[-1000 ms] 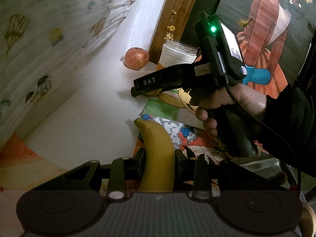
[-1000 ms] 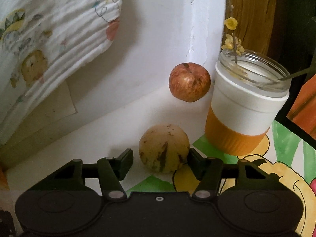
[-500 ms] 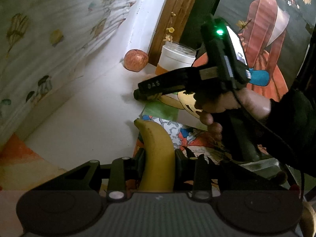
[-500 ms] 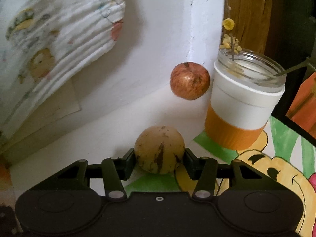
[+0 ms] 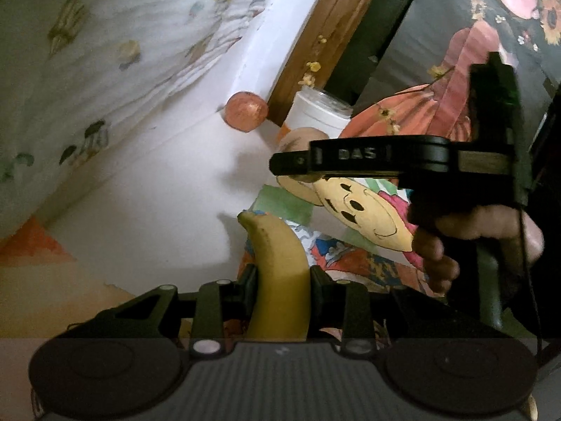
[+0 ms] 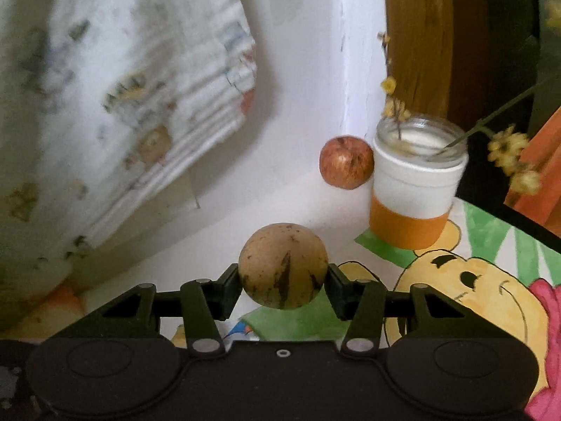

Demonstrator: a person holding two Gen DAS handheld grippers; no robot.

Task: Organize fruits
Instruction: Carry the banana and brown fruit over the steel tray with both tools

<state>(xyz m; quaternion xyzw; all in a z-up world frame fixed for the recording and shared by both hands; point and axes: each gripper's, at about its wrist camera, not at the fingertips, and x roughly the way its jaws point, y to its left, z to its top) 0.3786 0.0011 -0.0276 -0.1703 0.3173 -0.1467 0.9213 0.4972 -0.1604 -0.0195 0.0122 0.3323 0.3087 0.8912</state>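
My left gripper (image 5: 282, 282) is shut on a yellow banana (image 5: 278, 280) that points forward over the table. My right gripper (image 6: 283, 282) is shut on a round tan fruit with dark streaks (image 6: 283, 265) and holds it above the white table. In the left wrist view the right gripper (image 5: 298, 161) shows from the side with the tan fruit (image 5: 296, 139) partly hidden behind it. A red apple (image 6: 345, 166) sits at the back corner against the wall; it also shows in the left wrist view (image 5: 245, 111).
A glass jar with a white and orange sleeve (image 6: 415, 193) holds dried yellow flowers beside the apple. A cartoon bear mat (image 6: 473, 287) covers the table's right part. A patterned cloth (image 6: 122, 105) hangs at the left. A wooden frame (image 6: 417, 42) stands behind the jar.
My right gripper closed on the tan fruit and lifted it up and back from the table. My left gripper kept hold of the banana and barely moved.
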